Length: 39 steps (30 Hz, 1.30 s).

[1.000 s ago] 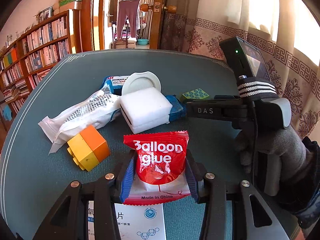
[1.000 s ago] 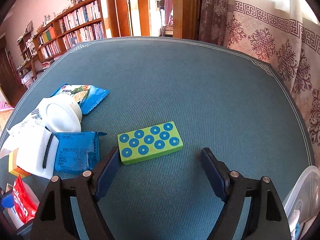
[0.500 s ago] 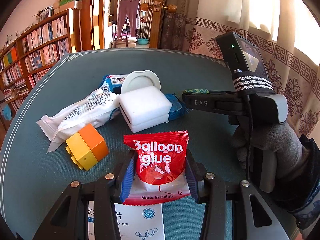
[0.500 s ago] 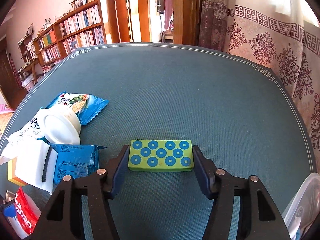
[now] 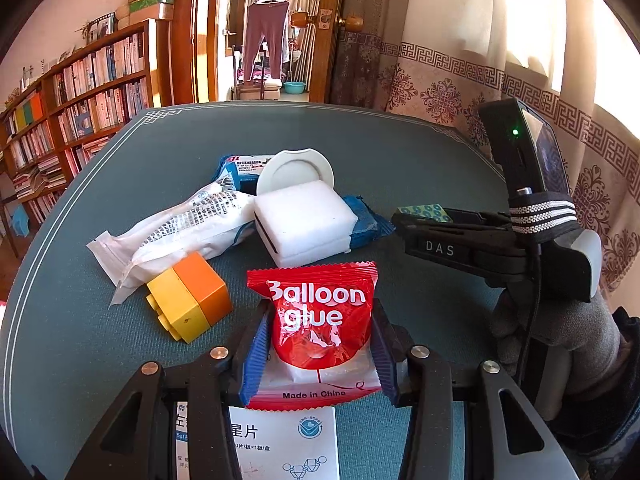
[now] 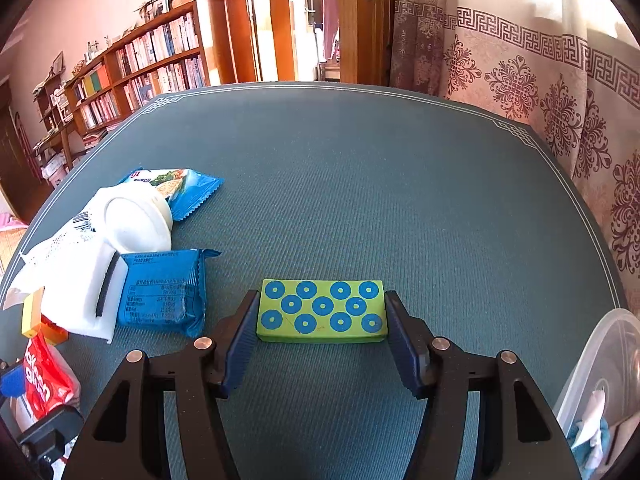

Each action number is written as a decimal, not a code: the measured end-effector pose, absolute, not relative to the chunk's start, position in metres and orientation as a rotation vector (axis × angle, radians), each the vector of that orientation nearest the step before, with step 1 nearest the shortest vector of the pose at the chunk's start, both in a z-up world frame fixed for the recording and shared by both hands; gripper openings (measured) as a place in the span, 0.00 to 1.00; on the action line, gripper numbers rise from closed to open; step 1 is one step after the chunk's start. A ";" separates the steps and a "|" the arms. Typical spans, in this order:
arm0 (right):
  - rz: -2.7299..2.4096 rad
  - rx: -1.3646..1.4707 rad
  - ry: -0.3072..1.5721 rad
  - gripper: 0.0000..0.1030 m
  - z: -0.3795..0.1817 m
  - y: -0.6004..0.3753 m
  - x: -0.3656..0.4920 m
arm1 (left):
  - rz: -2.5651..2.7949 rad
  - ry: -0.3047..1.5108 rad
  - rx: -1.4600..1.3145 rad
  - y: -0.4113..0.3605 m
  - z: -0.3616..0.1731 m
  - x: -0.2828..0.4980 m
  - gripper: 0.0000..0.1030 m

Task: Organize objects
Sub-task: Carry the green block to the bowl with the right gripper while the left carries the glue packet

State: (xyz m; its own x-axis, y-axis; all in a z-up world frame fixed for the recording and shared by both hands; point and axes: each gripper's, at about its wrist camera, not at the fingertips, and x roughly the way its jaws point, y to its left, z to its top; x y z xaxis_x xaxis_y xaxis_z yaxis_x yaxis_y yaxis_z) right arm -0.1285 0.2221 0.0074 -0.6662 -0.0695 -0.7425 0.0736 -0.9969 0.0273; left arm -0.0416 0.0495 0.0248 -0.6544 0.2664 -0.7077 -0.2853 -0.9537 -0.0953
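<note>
My left gripper (image 5: 318, 344) is shut on a red "Balloon glue" packet (image 5: 320, 320), held just above the green table (image 5: 120, 184). My right gripper (image 6: 322, 318) is shut on a green block with blue circles (image 6: 322, 310), lifted a little off the table; the block (image 5: 426, 213) also shows in the left wrist view, to the right of the pile. A pile lies ahead of the left gripper: yellow-orange brick (image 5: 188, 306), white sponge block (image 5: 304, 220), white plastic bag (image 5: 188, 228), white round lid (image 5: 296, 170), blue snack packets (image 6: 162, 296).
A clear plastic bin (image 6: 600, 380) holding some items stands at the right edge of the right wrist view. A white leaflet box (image 5: 280, 440) lies under the left gripper. Curtains hang beyond the table's right edge, bookshelves to the left.
My right gripper closed on the green block, straightened it and lifted it slightly. The left gripper stayed still, holding the red packet.
</note>
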 end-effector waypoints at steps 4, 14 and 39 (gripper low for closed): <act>-2.800 1.246 0.002 0.59 0.006 0.223 -0.113 | 2.627 0.044 -1.108 0.050 0.025 -0.041 0.47; -2.794 1.244 0.004 0.59 0.005 0.220 -0.073 | 2.650 0.068 -1.091 0.052 0.026 -0.038 0.47; -2.780 1.168 0.014 0.59 0.023 0.200 0.005 | 2.701 0.086 -1.046 0.051 0.031 -0.033 0.47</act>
State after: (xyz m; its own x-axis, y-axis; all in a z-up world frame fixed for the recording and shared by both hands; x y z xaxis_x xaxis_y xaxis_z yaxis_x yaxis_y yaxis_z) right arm 0.0054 0.2000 0.0235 -0.6932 -0.1123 -0.7120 0.1196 -0.9920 0.0400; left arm -0.0329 0.0511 0.0312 -0.7138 0.2039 -0.6700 -0.2462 -0.9687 -0.0325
